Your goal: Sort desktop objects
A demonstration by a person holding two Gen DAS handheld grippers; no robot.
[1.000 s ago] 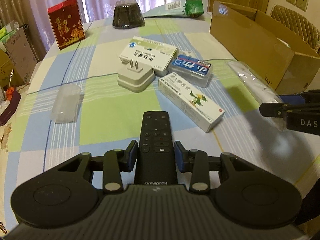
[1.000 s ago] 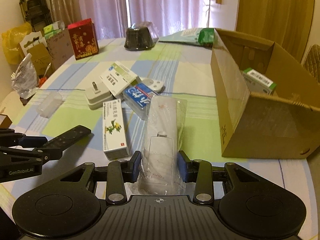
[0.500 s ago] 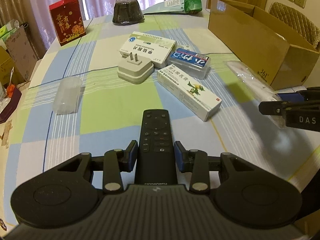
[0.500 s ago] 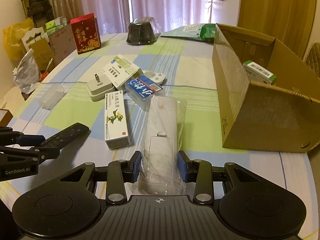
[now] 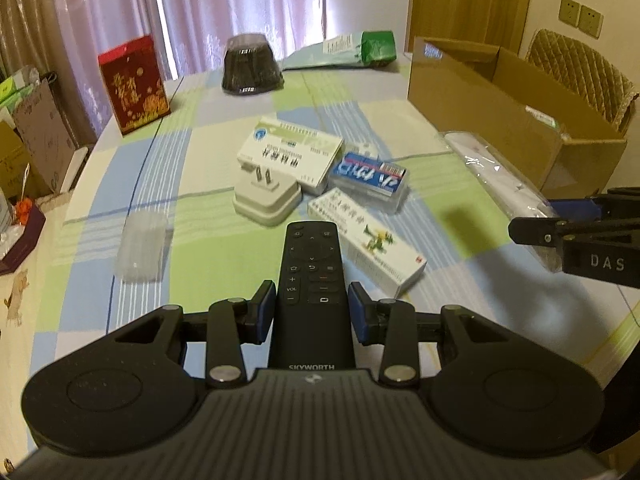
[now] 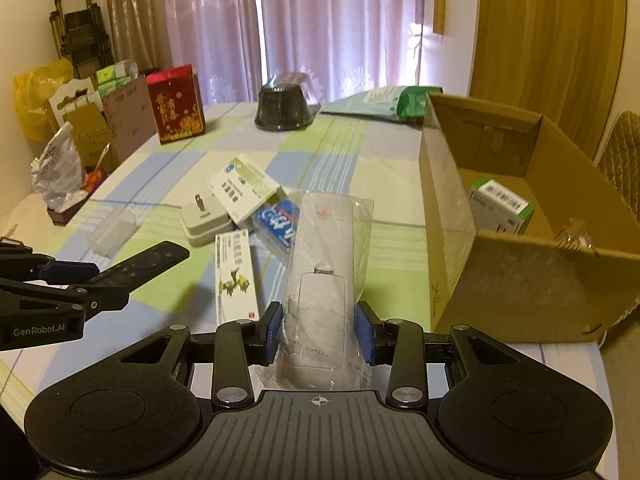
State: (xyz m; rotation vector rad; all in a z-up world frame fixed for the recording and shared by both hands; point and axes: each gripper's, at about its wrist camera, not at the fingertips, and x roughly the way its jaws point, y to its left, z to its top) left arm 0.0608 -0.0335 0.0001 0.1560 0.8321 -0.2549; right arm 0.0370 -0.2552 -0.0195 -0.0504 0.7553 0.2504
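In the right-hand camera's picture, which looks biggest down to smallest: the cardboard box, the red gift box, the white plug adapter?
1. Cardboard box, far the largest.
2. Red gift box.
3. White plug adapter.
The gift box stands farther from the camera than the adapter yet looks bigger, so that order seems safe.

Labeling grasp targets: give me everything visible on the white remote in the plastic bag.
The white remote is a long, slim, matte white bar sealed in a clear, crinkled plastic bag. A rectangular panel with a small dark notch at its top shows on the upper face, probably the battery cover. It points away from the camera toward the table's middle. The right hand-held gripper is shut on its near end, blue pads pressing the bag. It appears held above the checked tablecloth, left of the cardboard box.
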